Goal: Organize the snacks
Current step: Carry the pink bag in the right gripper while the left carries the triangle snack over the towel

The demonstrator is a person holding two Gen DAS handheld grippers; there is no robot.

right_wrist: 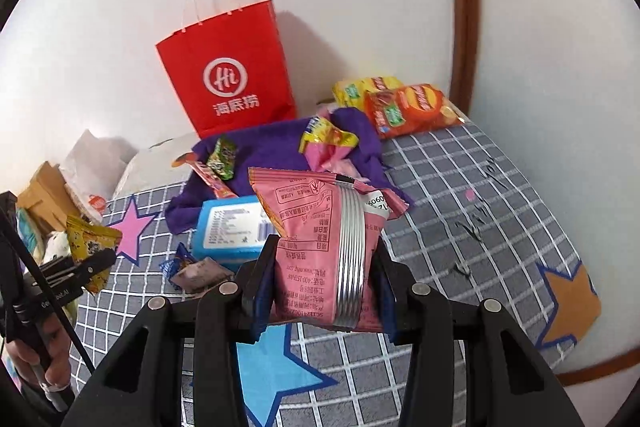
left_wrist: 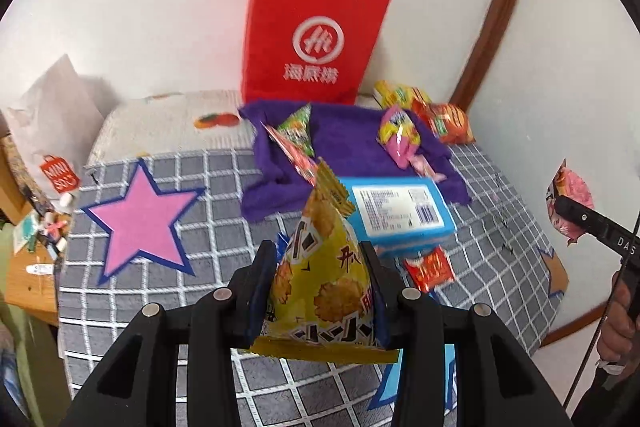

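Observation:
My left gripper [left_wrist: 320, 259] is shut on a yellow snack packet [left_wrist: 320, 275] and holds it above the grey checked cover. It also shows at the left of the right wrist view [right_wrist: 86, 247]. My right gripper [right_wrist: 324, 251] is shut on a pink snack packet [right_wrist: 320, 239], seen at the right edge of the left wrist view [left_wrist: 570, 201]. A red paper bag [left_wrist: 312, 39] stands upright against the wall behind a purple cloth [left_wrist: 348, 143] that carries several small snacks. A blue box [left_wrist: 400, 215] lies in front of the cloth.
Orange and yellow chip bags [right_wrist: 404, 105] lie in the far right corner by the wall. A small red packet [left_wrist: 430, 267] lies near the blue box, and a dark wrapped snack [right_wrist: 192, 269] to its left. A cluttered wooden side table [left_wrist: 32, 247] stands at the left.

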